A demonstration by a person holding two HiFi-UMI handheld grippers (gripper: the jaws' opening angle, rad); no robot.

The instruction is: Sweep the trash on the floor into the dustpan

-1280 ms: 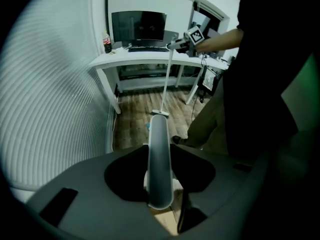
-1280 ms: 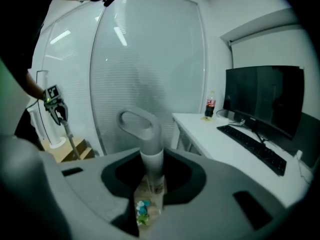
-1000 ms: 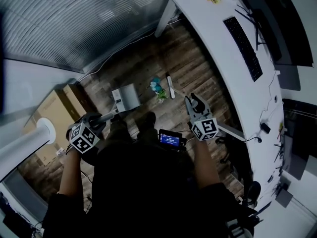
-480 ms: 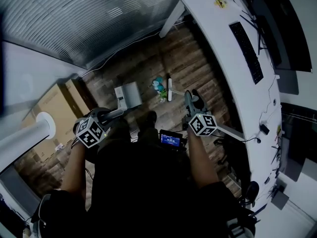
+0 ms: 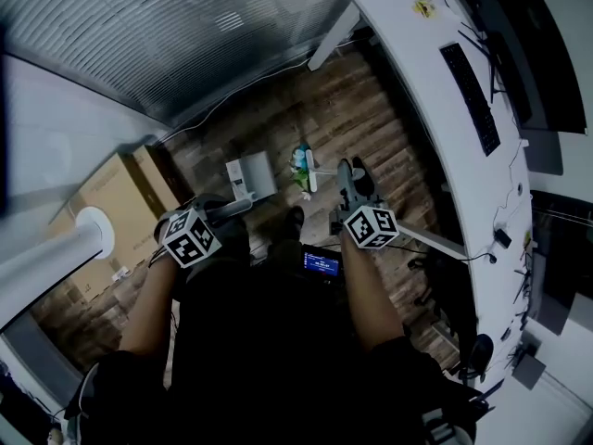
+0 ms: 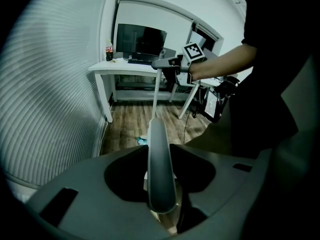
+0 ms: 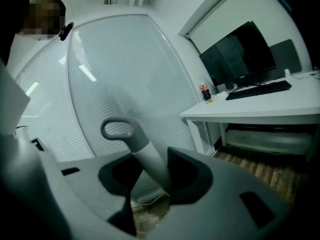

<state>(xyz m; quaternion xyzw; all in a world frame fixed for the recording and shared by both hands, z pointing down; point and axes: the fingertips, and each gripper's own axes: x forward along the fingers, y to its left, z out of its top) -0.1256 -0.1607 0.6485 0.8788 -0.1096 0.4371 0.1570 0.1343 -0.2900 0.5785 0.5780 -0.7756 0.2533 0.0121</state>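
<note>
Tally of things
There were two grippers (left gripper (image 5: 220, 211), right gripper (image 5: 347, 176)), one dustpan (image 5: 252, 176), one broom (image 5: 312, 169), one trash pile (image 5: 299, 163), one desk (image 5: 417, 91).

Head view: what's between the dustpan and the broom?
The trash: a small blue-green pile, with the dustpan at its left and the broom close at its right. The head view shows it.

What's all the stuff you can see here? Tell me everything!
trash: one small pile, blue and green, on the wooden floor
dustpan: one, light grey, left of the trash
broom: one, white head, right of the trash
desk: one, white, at right
keyboard: one, black, on the desk
cardboard box: one, brown, at left
left gripper: one, grey, jaws shut on the dustpan handle
right gripper: one, grey, jaws shut on the broom handle
</note>
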